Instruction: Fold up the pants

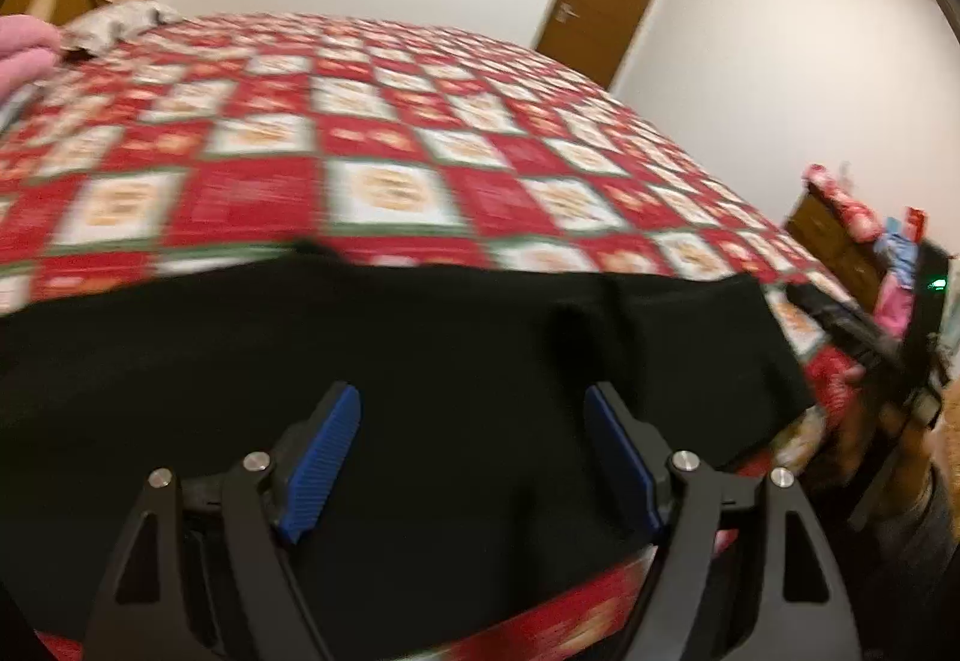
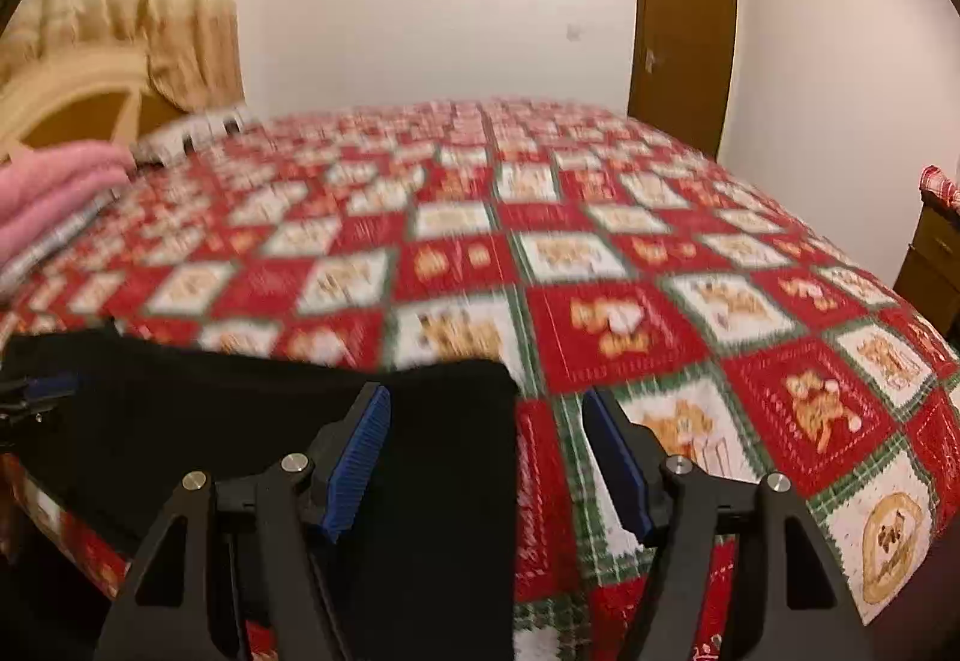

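Black pants (image 1: 390, 349) lie flat along the near edge of a bed with a red, white and green checked cover (image 1: 384, 132). My left gripper (image 1: 473, 409) is open and empty, hovering over the middle of the pants. My right gripper (image 2: 486, 415) is open and empty above the pants' right end (image 2: 420, 481), its left finger over the black cloth and its right finger over the cover (image 2: 660, 313). The right gripper also shows in the left wrist view (image 1: 864, 337) at the right edge. The left gripper shows at the far left of the right wrist view (image 2: 36, 397).
Folded pink cloth (image 2: 48, 187) and grey-white bedding (image 2: 180, 132) sit at the far left of the bed by the headboard (image 2: 72, 102). A brown door (image 2: 681, 30) is in the far wall. A wooden cabinet (image 2: 933, 253) stands right of the bed.
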The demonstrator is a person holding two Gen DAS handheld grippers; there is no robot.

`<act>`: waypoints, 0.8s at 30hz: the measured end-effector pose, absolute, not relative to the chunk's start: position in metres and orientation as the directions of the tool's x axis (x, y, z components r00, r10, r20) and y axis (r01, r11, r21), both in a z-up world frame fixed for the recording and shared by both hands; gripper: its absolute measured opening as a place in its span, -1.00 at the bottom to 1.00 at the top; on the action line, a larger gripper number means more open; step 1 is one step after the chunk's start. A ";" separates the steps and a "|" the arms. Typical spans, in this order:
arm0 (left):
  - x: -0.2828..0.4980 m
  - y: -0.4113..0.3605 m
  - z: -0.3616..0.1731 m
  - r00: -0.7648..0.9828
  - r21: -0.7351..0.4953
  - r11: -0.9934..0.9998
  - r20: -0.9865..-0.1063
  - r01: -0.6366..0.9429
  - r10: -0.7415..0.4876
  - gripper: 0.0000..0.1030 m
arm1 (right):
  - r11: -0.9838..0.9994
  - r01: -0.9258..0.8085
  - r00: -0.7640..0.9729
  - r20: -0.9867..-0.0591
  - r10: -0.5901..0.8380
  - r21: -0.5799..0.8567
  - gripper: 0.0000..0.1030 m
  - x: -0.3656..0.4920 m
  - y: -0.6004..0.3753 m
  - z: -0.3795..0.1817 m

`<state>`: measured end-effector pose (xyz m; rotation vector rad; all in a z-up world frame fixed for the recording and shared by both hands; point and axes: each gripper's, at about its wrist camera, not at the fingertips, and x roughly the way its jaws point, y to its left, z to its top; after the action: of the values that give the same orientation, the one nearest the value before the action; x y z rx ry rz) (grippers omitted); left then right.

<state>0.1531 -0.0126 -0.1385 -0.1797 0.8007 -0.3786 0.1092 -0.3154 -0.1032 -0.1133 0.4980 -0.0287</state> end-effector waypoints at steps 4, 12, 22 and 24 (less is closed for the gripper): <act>0.137 0.075 -0.133 0.699 -0.264 0.957 -0.664 0.116 -0.268 0.56 | 0.990 -0.044 0.905 -0.425 -0.018 -0.136 0.32 0.102 -0.298 -0.099; 0.116 0.218 -0.157 0.736 -0.357 0.920 -0.664 -0.162 -0.129 0.56 | 0.963 -0.142 0.913 -0.407 0.039 -0.227 0.32 0.090 -0.257 -0.108; 0.110 0.216 -0.181 0.751 -0.451 0.880 -0.631 -0.148 -0.197 0.54 | 0.920 -0.218 0.912 -0.403 0.073 -0.325 0.32 0.078 -0.229 -0.125; 0.108 0.208 -0.181 0.751 -0.447 0.883 -0.631 -0.145 -0.196 0.54 | 0.917 -0.223 0.910 -0.407 0.075 -0.330 0.32 0.077 -0.227 -0.126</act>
<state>0.1077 0.2084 -0.1814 -0.4996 0.7291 -0.0296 0.0774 -0.2271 -0.1264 -0.3812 0.3997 0.1576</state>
